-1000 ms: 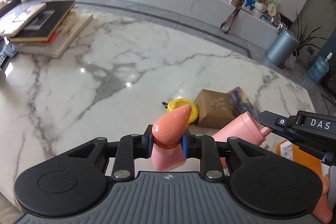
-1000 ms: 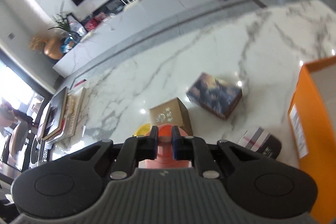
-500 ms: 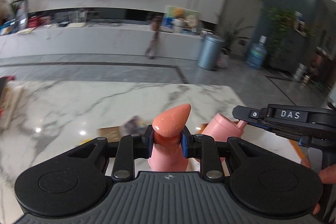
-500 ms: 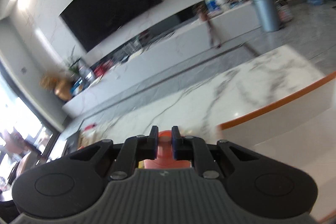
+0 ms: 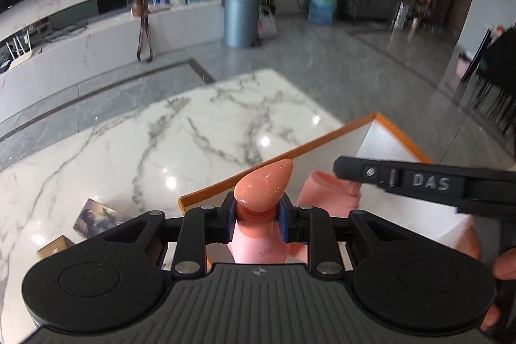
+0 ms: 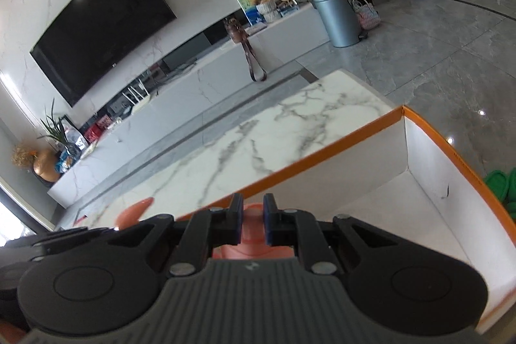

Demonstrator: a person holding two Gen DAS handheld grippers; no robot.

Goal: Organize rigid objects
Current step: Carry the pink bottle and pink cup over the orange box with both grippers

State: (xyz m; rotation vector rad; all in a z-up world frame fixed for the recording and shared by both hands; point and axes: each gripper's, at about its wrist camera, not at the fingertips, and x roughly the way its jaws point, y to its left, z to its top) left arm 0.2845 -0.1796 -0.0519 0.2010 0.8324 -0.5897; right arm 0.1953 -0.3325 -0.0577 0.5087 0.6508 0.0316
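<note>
My left gripper point(image 5: 256, 215) is shut on the neck of a pink bottle point(image 5: 258, 247) with a glossy salmon cone cap point(image 5: 262, 182). It hangs over the near rim of an orange box point(image 5: 274, 168) with a white inside. Beside it on the right, my right gripper point(image 5: 346, 173) holds a second pink bottle point(image 5: 325, 192) over the box. In the right wrist view, my right gripper point(image 6: 253, 220) is shut on that pink bottle's narrow top point(image 6: 253, 224), above the orange box point(image 6: 416, 118). The other bottle's cone cap point(image 6: 135, 210) pokes in at the left.
The marble table point(image 5: 193, 134) ends just beyond the box, with grey floor past it. A picture-printed box point(image 5: 96, 216) and a brown box point(image 5: 53, 249) lie at the lower left. Green objects point(image 6: 503, 186) lie on the floor right of the box.
Both grippers have swung to the right with their bottles, from over the table's middle to over the orange box. The brown box and picture box slid to the left edge.
</note>
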